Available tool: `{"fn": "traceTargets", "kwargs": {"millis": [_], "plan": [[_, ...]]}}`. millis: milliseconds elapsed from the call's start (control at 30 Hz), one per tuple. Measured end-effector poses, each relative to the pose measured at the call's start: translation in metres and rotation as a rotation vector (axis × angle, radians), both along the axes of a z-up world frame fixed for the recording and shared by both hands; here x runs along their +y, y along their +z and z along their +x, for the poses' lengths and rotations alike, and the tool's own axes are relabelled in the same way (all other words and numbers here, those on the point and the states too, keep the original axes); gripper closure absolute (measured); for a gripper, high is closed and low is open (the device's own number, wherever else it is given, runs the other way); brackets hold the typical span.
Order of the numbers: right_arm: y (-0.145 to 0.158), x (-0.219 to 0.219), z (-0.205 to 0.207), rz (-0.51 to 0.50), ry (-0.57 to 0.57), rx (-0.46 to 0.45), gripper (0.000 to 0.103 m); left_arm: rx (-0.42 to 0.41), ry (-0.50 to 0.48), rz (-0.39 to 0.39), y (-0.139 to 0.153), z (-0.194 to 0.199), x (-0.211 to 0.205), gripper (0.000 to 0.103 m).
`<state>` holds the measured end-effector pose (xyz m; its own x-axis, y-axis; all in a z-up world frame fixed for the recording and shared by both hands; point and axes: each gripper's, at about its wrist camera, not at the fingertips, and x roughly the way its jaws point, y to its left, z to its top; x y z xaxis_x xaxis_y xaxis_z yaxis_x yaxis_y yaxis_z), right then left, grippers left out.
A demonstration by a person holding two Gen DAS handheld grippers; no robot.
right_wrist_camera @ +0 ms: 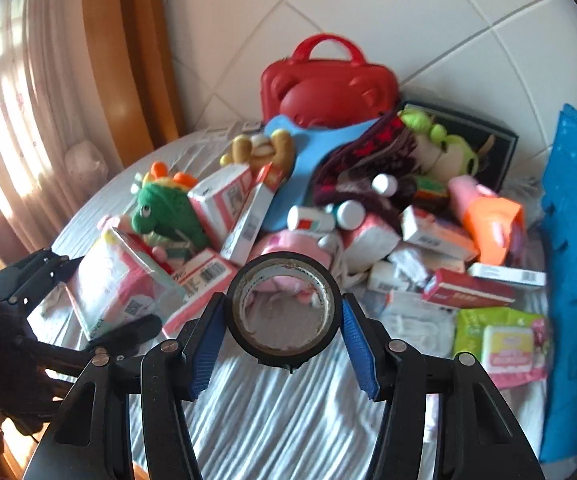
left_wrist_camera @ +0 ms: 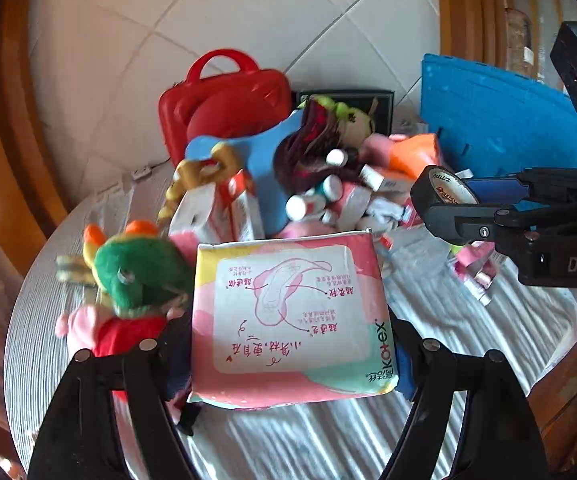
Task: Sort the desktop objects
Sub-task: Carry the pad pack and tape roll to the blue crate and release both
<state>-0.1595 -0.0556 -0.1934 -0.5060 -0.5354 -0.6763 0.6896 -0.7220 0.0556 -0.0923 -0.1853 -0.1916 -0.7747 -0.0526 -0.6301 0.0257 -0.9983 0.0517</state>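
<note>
Pad packet (left_wrist_camera: 288, 320) sat clamped in my left gripper (left_wrist_camera: 292, 344), tape roll (right_wrist_camera: 284, 312) pinched in my right gripper (right_wrist_camera: 284, 320), both held clear of the heap for sorting.

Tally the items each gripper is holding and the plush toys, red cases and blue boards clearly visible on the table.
Held by left gripper: 1, pink pad pack
Held by right gripper: 1, black tape roll
Plush toys: 2, green dragon plush, brown plush
Red carry case: 1
Blue board: 1
Total: 6
</note>
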Motion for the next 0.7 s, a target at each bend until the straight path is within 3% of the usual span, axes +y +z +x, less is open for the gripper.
{"fn": "traceTargets", "kwargs": {"millis": [367,700], "plan": [[0.131,0.138,-0.008,-0.098,-0.381,0.267,0.047,0.231,-0.299,-0.040,0.112,-0.066,0.124,0.027],[0.199,0.281,-0.051,-0.089,-0.633,0.415,0.047,0.366,-0.465,-0.024,0.192,-0.138,0.276,0.027]]}}
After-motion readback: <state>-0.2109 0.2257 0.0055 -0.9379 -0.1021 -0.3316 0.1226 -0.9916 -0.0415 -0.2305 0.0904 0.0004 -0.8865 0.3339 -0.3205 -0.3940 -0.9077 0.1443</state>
